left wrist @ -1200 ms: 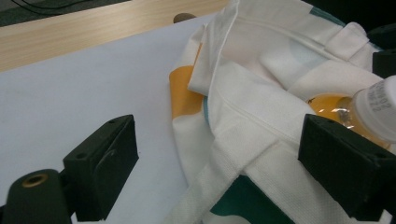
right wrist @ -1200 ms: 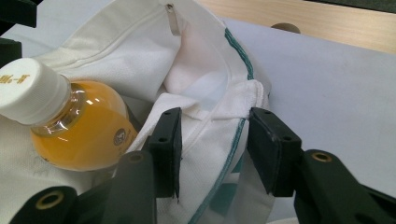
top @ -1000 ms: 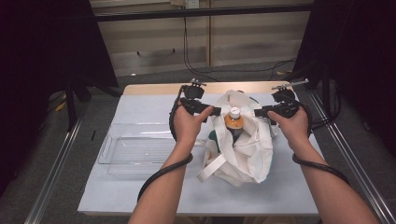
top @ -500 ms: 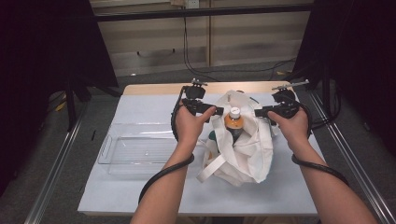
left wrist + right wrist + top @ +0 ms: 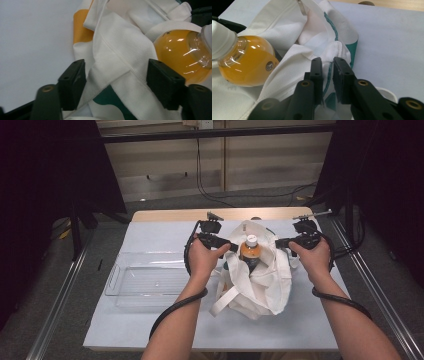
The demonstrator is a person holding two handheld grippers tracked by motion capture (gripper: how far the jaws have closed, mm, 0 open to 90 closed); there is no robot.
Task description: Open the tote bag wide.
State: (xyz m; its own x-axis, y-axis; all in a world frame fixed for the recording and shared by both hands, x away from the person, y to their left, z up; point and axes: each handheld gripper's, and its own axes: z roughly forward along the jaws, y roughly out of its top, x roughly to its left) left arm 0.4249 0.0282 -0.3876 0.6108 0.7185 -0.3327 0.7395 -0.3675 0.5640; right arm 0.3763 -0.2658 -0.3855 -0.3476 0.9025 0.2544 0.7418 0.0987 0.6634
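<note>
The table (image 5: 150, 330) has a pale cloth over it, and a strip of bare wood (image 5: 170, 214) shows at the far edge. Around it the floor (image 5: 65, 290) is grey carpet, with metal rails (image 5: 60, 305) running along both sides. Behind stands a light panelled wall (image 5: 165, 155) with cables (image 5: 200, 165) hanging down it. Black curtains (image 5: 45, 170) close in left and right, and a dark bar (image 5: 220, 132) crosses overhead.

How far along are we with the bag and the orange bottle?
Done: the orange bottle stands inside the white bag. In hand: the right gripper pinches the bag's rim, its jaws having just been closing; the left gripper straddles the opposite rim, jaws just been closing, pads not yet pressing. Left, judging by this: finish the left grip and spread the mouth. The clear tray lies beside it.
</note>
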